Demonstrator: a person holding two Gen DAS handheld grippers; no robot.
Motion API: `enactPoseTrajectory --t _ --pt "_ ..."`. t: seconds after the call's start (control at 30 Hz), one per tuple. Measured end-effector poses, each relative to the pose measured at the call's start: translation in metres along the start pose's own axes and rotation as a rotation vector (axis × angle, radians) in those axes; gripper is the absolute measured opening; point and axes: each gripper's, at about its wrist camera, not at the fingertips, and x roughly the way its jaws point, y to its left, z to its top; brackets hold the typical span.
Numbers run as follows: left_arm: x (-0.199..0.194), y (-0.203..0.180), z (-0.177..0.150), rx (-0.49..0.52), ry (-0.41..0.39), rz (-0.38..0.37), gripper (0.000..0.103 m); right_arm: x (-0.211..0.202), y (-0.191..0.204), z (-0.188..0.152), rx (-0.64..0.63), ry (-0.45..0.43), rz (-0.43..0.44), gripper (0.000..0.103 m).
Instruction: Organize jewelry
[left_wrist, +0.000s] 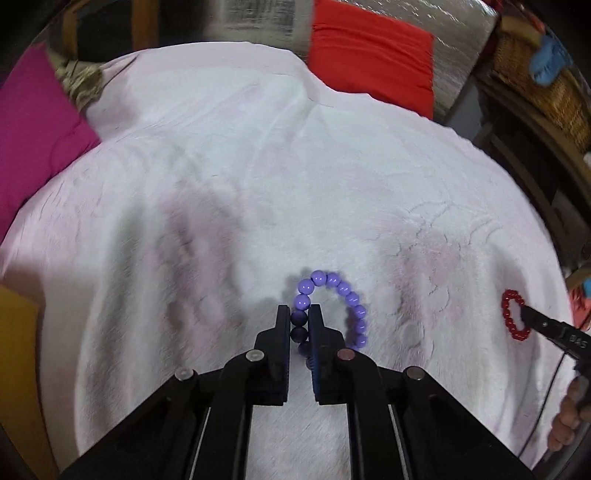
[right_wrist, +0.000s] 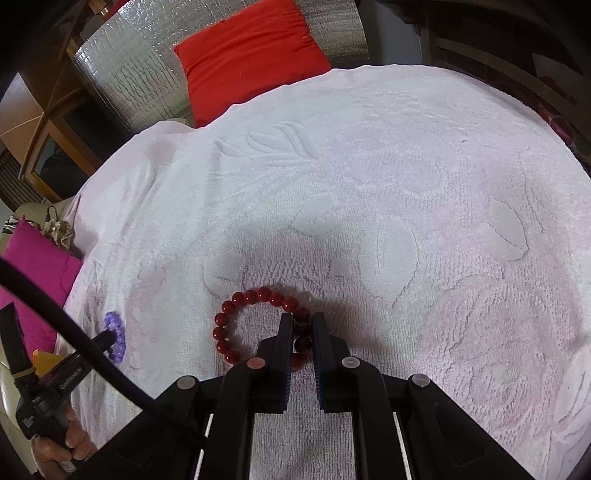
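A purple bead bracelet (left_wrist: 345, 295) lies on the pale pink towel (left_wrist: 258, 184). My left gripper (left_wrist: 299, 314) is shut on its left side, beads pinched between the fingers. A dark red bead bracelet (right_wrist: 236, 321) lies on the same towel (right_wrist: 406, 184). My right gripper (right_wrist: 303, 321) is shut on its right side. In the left wrist view the red bracelet (left_wrist: 511, 314) and the right gripper (left_wrist: 526, 314) show at the far right. In the right wrist view the purple bracelet (right_wrist: 116, 336) and the left gripper (right_wrist: 107, 338) show at the far left.
A red cushion (left_wrist: 373, 59) lies beyond the towel's far edge, also in the right wrist view (right_wrist: 247, 48). A magenta cushion (left_wrist: 33, 136) lies at the left. A wicker basket (left_wrist: 546, 85) stands at the far right. Silver foil padding (right_wrist: 129, 74) stands behind.
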Motion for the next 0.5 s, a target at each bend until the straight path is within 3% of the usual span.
enactPoseTrajectory --t 0.23,0.5 --pt "-0.022 0.013 -0.018 0.025 0.015 -0.001 0.010 0.000 -0.001 -0.001 0.020 0.004 0.000 0.011" --pt "-0.011 0.015 -0.022 0.025 0.084 -0.011 0.011 -0.001 -0.002 -0.001 0.034 0.010 0.003 0.011"
